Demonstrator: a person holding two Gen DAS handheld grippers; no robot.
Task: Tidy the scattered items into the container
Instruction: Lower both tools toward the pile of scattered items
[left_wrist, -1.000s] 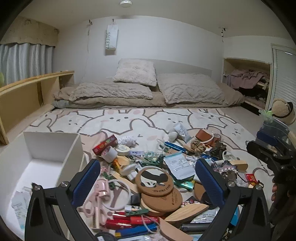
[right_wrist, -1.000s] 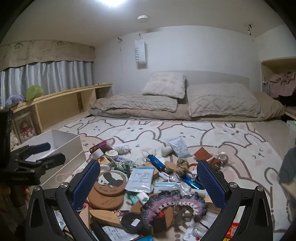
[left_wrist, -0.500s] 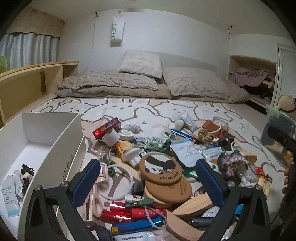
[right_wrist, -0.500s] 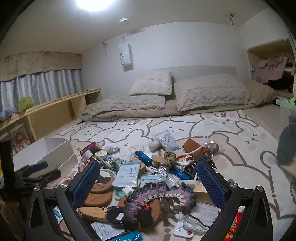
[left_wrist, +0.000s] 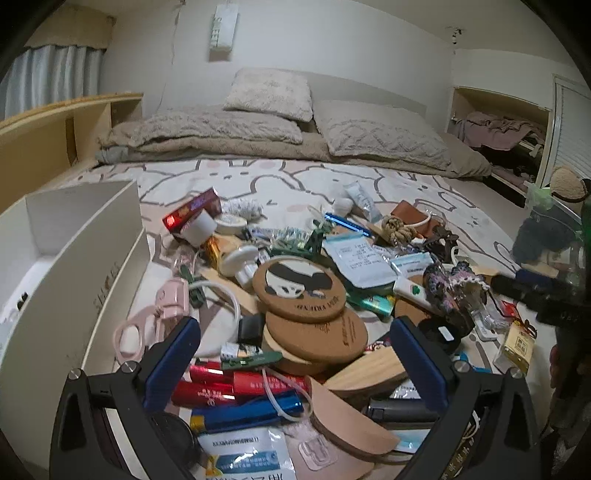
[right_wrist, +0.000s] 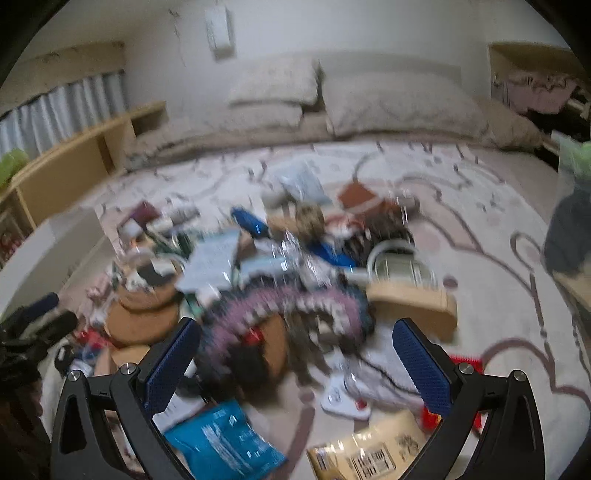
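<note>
Left claw (left_wrist: 295, 354) wide open, nothing held, blue pads straddling the near edge of the heap; likely lining up a pick. Directly under it: red foil tubes (left_wrist: 236, 386), a blue metallic tube (left_wrist: 251, 411), a green clip (left_wrist: 255, 360), half-round pale wooden pieces (left_wrist: 369, 373). Just beyond, a round cork coaster with a panda print (left_wrist: 300, 287) lies tilted on a second plain cork coaster (left_wrist: 325, 338); loose stack, would probably slide if nudged. Pink scissors (left_wrist: 147, 325) lie left of these, beside the wall of the white open-top box (left_wrist: 110, 258), the container, which stands at the heap's left edge, handy for short drops. Right wrist view motion-blurred: right claw (right_wrist: 295, 362) also spread wide and empty, over a purple crocheted band (right_wrist: 288, 301). Farther off, a knotted brown rope ball (left_wrist: 398, 229), the bunny-print bedspread (left_wrist: 258, 184) carrying everything, then grey pillows (left_wrist: 273, 94).
</note>
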